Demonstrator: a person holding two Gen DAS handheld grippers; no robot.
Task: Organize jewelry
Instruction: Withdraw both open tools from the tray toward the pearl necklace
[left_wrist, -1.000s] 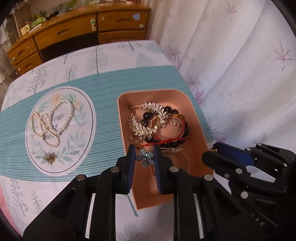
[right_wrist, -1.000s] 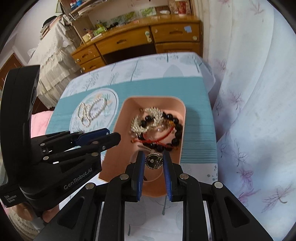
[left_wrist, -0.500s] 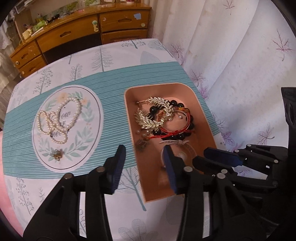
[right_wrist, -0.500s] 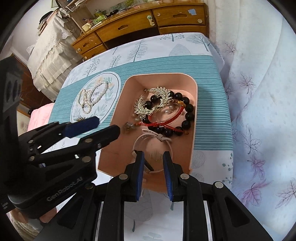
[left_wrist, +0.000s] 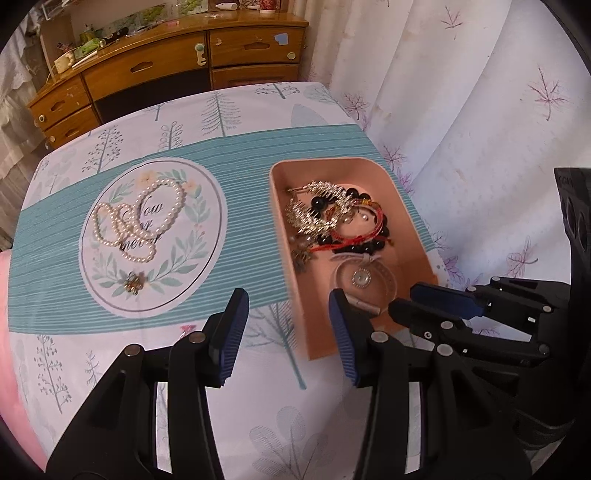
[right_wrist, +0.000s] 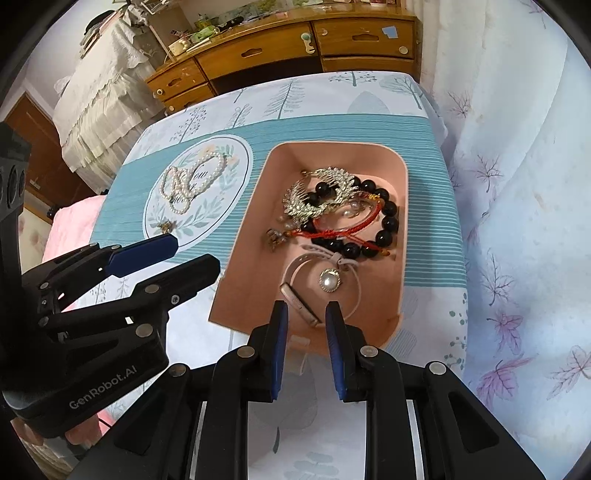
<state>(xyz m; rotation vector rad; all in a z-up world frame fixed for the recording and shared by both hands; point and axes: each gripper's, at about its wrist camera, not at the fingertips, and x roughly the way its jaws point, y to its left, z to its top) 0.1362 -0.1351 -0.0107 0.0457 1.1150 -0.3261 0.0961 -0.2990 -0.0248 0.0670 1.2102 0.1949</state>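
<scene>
A dresser is seen at upper left, behind the desk. Right of centre a tray is filled with tangled jewelry; pearls are laid at left. The left gripper is held wide open and empty; the right gripper is parted, empty.
</scene>
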